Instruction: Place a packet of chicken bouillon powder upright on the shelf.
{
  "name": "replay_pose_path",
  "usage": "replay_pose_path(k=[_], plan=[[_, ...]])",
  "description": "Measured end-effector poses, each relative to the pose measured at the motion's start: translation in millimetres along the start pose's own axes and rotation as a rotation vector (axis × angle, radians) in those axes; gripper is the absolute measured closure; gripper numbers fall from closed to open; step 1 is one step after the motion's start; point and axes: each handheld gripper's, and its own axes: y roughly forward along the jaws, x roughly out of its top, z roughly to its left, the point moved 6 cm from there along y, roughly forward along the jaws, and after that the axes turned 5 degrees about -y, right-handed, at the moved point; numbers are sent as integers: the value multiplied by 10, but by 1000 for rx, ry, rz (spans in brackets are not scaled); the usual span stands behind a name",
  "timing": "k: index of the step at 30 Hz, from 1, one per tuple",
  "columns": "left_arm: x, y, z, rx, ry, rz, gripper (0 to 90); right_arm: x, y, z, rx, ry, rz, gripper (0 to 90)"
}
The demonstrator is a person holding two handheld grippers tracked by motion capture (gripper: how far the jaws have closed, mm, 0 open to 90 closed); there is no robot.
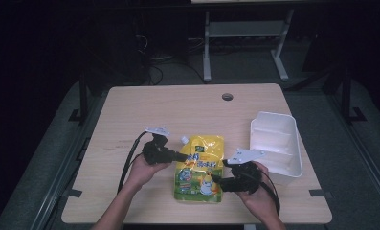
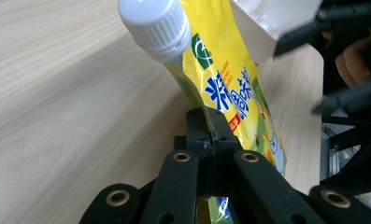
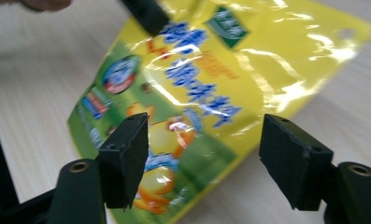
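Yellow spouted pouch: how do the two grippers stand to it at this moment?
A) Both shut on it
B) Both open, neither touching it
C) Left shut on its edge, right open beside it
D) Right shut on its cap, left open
C. The left gripper has its jaws closed on the yellow spouted pouch below the white cap; the right gripper has its jaws spread wide over the pouch.
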Motion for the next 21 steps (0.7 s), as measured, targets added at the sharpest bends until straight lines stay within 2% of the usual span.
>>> replay_pose_path(k=[6,8,10,11,16,21], plan=[[-31,-147,-62,-4,32,-33,900,100,-39,-165,0,69,-9,311],[-43,-189,-84,-7,44,-39,900,126,-16,-210,16,97,4,309],[-48,-206,-97,-7,47,-45,900,136,-9,-223,22,97,5,309],[-55,-238,-123,-8,60,-49,899,170,16,-236,51,113,2,315],[-48,-294,-196,-13,93,-60,899,243,118,-213,99,112,12,318],[-53,-319,-246,-14,121,-64,899,303,224,-194,155,109,3,385]])
